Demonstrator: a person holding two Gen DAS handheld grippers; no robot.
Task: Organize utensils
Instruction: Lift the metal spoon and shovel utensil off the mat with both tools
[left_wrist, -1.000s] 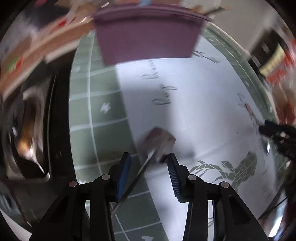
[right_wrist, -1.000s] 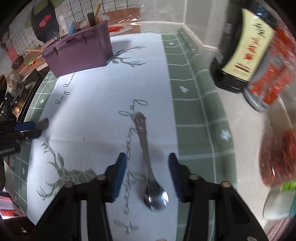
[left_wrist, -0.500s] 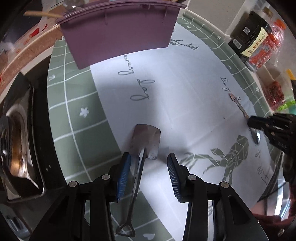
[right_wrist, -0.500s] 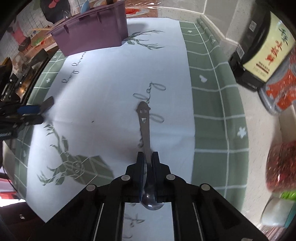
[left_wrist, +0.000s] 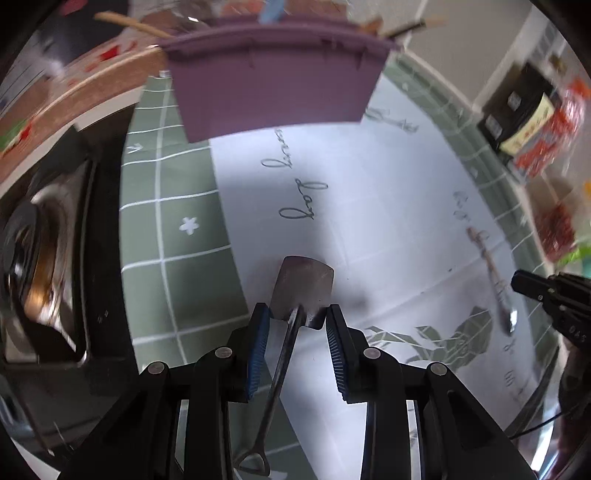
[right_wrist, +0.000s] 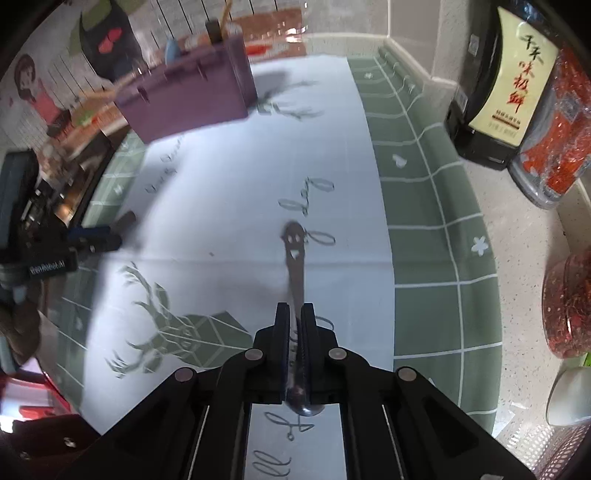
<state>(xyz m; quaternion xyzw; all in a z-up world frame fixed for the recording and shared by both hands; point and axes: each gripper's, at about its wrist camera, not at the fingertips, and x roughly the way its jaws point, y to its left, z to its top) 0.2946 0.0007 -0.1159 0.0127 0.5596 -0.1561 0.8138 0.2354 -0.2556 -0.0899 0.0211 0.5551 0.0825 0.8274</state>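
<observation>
A small metal spatula (left_wrist: 303, 284) lies on the white and green mat (left_wrist: 177, 280), its thin handle running back between the blue pads (left_wrist: 258, 343) of my left gripper (left_wrist: 297, 314). Those jaws are closing, with a gap still showing on each side of the handle. My right gripper (right_wrist: 293, 314) is shut on the neck of a metal spoon (right_wrist: 294, 243); the smiley handle end points away and the bowl sits under the pads. In the left wrist view the spoon (left_wrist: 491, 273) and right gripper (left_wrist: 546, 291) appear at far right. A purple utensil holder (left_wrist: 273, 85) (right_wrist: 188, 99) stands at the back.
A dark sauce bottle (right_wrist: 506, 88), a pack of red chillies (right_wrist: 561, 136) and a jar (right_wrist: 569, 306) line the counter right of the mat. A stove with a pan (left_wrist: 37, 258) lies off the mat's left edge. The holder has several utensils in it.
The right jaws went from open beside the spoon to shut on its neck, then rose slightly. The left jaws narrowed around the spatula handle.
</observation>
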